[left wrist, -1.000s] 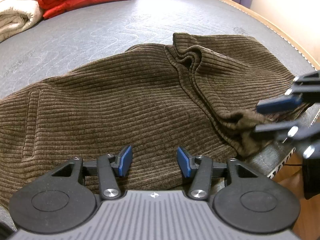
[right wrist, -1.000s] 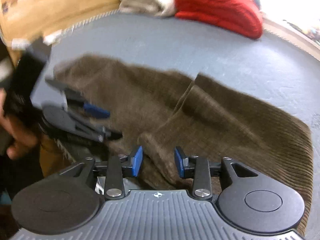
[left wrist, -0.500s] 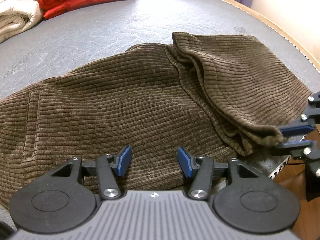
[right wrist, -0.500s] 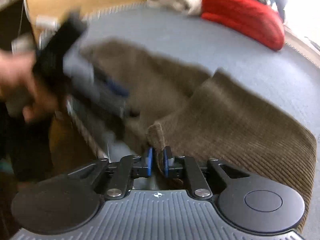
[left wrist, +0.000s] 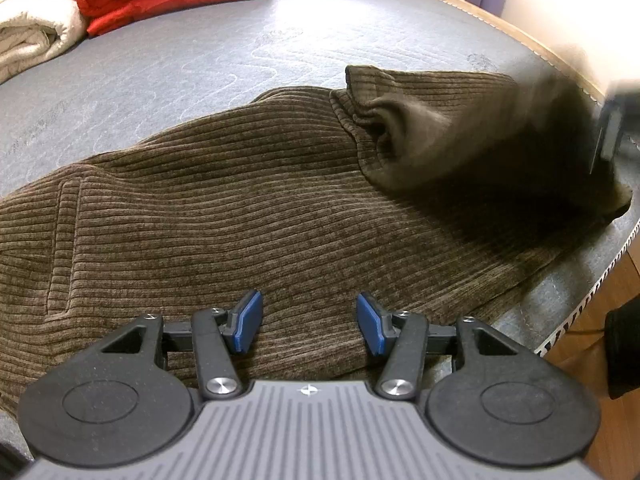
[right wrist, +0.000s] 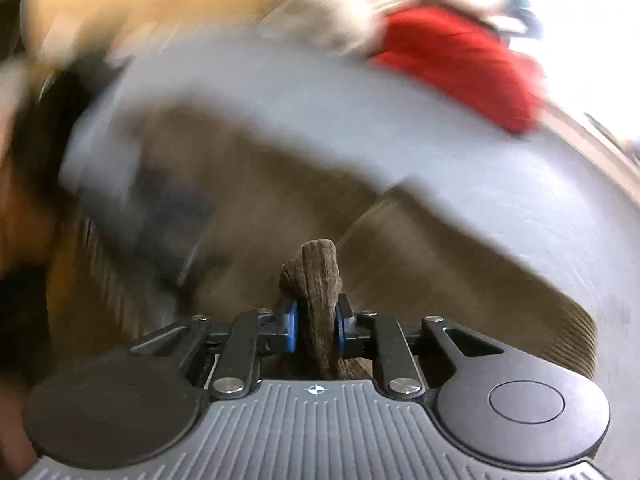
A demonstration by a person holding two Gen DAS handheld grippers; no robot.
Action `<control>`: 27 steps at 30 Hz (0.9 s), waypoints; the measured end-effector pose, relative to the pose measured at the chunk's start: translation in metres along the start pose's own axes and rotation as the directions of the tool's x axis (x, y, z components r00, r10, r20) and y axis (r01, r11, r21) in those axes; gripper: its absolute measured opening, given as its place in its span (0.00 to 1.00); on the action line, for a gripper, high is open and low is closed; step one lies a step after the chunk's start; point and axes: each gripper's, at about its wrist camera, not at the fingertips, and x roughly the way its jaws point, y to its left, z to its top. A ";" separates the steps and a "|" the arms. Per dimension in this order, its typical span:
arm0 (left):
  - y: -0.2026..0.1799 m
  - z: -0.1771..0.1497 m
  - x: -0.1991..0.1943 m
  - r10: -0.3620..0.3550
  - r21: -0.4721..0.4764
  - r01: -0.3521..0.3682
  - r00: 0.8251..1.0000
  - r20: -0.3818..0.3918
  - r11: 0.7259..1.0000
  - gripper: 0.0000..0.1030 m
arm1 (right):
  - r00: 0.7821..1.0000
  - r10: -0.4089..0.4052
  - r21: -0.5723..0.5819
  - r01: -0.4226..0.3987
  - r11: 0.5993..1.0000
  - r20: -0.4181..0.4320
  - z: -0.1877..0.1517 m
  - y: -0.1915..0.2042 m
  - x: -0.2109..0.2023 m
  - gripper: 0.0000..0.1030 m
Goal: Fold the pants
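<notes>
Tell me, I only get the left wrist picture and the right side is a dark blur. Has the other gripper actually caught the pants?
Observer: Yes. In the right wrist view the right gripper is shut on a bunched bit of the brown pants, which sticks up between its blue pads.
Operator: Is anyone's hand in sight there?
Observer: Only as a blurred shape at the left edge; I cannot make out more.
Operator: And the gripper in my picture?
Observer: You can see that one yourself: the left gripper is open over the pants, with nothing pinched. What the right view adds is that the red blanket shows there too, on the far side of the mattress.
</notes>
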 end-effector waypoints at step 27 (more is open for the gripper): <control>0.017 0.003 -0.006 0.002 -0.099 -0.001 1.000 0.014 0.995 0.63 | 0.882 -0.341 0.645 0.471 0.602 -0.325 -0.059 -0.121 -0.035 0.58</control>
